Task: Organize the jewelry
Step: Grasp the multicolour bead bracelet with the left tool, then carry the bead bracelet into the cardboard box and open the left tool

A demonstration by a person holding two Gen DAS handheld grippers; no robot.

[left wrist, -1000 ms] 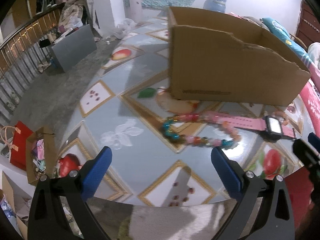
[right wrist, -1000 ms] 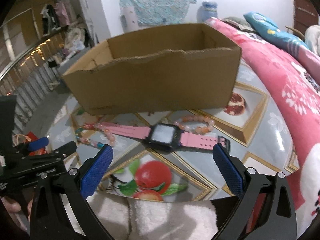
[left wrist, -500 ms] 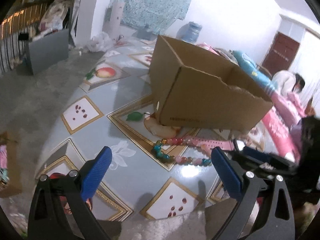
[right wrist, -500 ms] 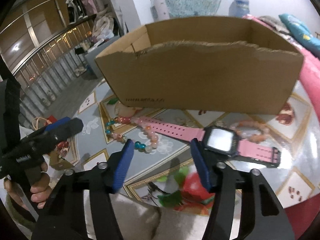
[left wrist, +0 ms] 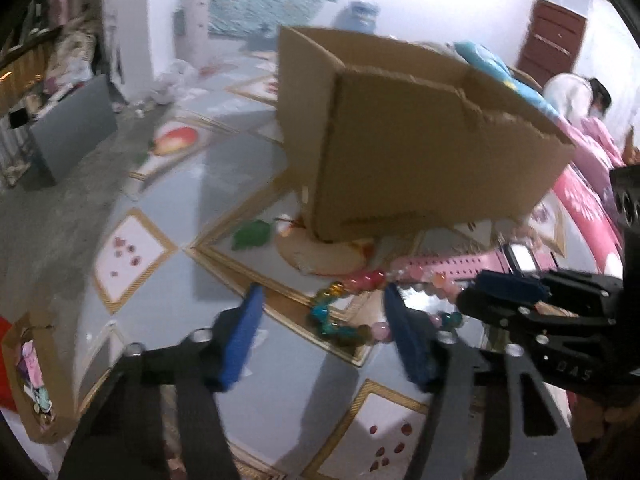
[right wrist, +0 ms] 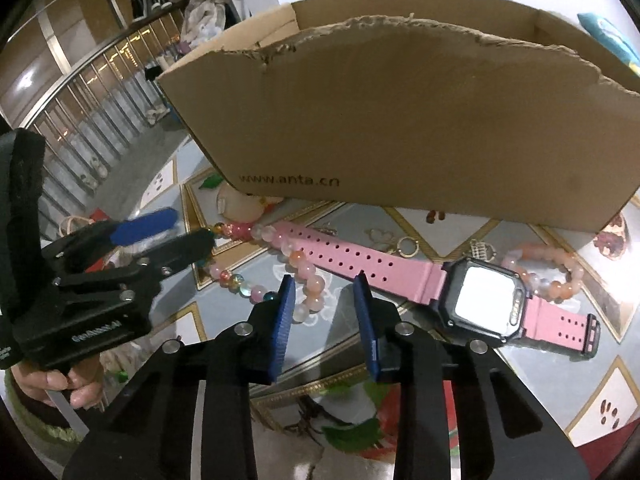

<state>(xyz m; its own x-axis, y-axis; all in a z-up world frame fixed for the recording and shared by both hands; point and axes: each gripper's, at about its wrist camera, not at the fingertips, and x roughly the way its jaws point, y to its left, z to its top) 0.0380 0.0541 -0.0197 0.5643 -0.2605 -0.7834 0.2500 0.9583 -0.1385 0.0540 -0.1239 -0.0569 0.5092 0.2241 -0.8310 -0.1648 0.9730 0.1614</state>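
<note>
Bracelet (right wrist: 280, 276) seemingly lies just beyond closing jaws.

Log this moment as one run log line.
left tool: closing, around bead bracelet | right tool: closing, nothing gripped | watch: on table | box: behind

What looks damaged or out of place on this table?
The brown cardboard box has a ragged, torn top edge along its near wall, dipping unevenly. In front of it, the pink-strapped square watch lies across the multicoloured bead bracelet, and a small gold ring sits loose on the patterned tablecloth.
</note>
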